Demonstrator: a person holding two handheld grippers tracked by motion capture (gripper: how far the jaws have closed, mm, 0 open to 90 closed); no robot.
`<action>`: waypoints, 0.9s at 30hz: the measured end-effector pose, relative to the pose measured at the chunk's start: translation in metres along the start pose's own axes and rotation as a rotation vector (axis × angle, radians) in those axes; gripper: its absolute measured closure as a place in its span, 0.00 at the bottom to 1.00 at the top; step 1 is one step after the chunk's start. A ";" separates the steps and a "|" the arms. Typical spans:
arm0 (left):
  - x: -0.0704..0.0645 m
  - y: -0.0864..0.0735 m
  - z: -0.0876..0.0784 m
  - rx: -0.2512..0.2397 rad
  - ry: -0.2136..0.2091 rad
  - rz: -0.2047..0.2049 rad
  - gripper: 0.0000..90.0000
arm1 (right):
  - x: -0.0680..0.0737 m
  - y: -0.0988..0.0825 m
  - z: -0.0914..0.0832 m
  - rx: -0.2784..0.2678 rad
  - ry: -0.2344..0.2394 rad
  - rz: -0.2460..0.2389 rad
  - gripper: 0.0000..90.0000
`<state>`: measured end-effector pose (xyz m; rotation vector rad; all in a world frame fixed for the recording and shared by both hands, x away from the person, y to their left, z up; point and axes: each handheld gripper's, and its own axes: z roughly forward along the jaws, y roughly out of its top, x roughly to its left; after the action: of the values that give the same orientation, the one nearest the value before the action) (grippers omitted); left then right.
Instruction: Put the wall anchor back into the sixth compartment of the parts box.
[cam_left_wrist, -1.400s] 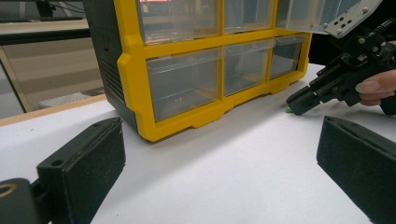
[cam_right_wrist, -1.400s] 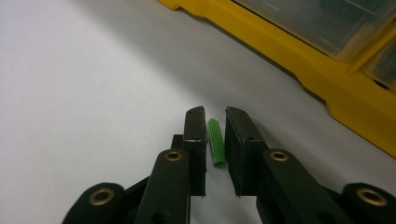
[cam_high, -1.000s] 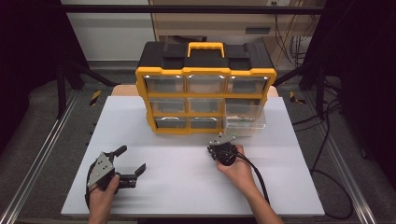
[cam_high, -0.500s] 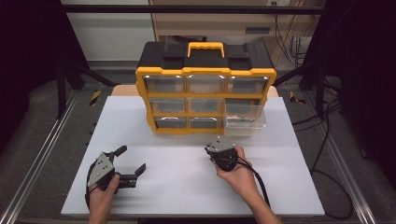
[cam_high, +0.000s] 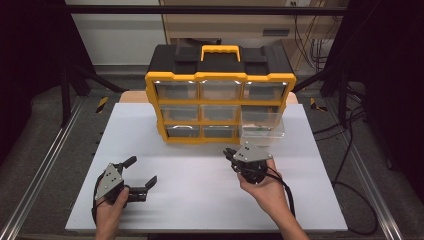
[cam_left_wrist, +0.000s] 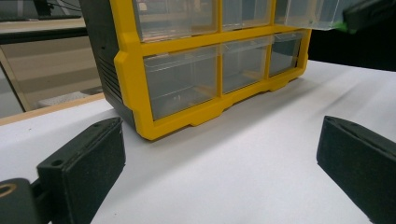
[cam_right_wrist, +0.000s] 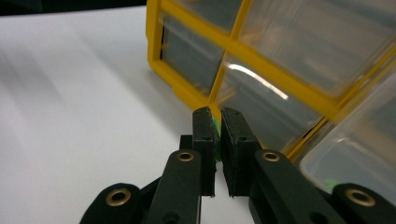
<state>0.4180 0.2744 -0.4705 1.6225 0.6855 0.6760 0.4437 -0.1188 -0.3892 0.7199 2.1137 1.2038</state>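
Observation:
A yellow and black organizer (cam_high: 220, 95) with clear drawers stands at the back of the white table (cam_high: 200, 205). Its middle right drawer (cam_high: 262, 125) is pulled out. Just in front of that drawer my right gripper (cam_high: 230, 154) is held above the table. In the right gripper view the right gripper (cam_right_wrist: 218, 123) is shut on a small green piece (cam_right_wrist: 215, 129), with the organizer (cam_right_wrist: 243, 56) right behind it. My left gripper (cam_high: 141, 170) rests on the table at the front left, open. Nothing lies between the jaws of the left gripper (cam_left_wrist: 219, 172), which face the organizer's (cam_left_wrist: 187, 70) bottom drawers.
The pulled-out drawer (cam_right_wrist: 355, 154) holds something green (cam_right_wrist: 329, 182). Metal rails (cam_high: 45, 165) run along both sides of the table, and cables (cam_high: 350, 165) trail at the right. Bare white surface lies between the two grippers.
My right gripper has risen off the table in front of the open drawer, still closed. The left gripper has stayed where it was.

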 end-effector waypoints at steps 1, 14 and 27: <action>0.000 0.000 0.000 0.000 0.000 -0.001 0.01 | -0.001 0.004 -0.003 -0.009 -0.004 0.001 0.94; 0.000 0.000 0.000 -0.001 0.000 -0.001 0.01 | -0.021 0.037 -0.041 -0.123 -0.055 0.034 0.94; 0.002 0.000 -0.002 -0.004 0.011 -0.003 0.01 | -0.061 0.058 -0.068 -0.184 -0.132 0.094 0.94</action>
<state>0.4173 0.2773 -0.4701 1.6150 0.6947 0.6837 0.4456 -0.1738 -0.2958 0.7991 1.8521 1.3430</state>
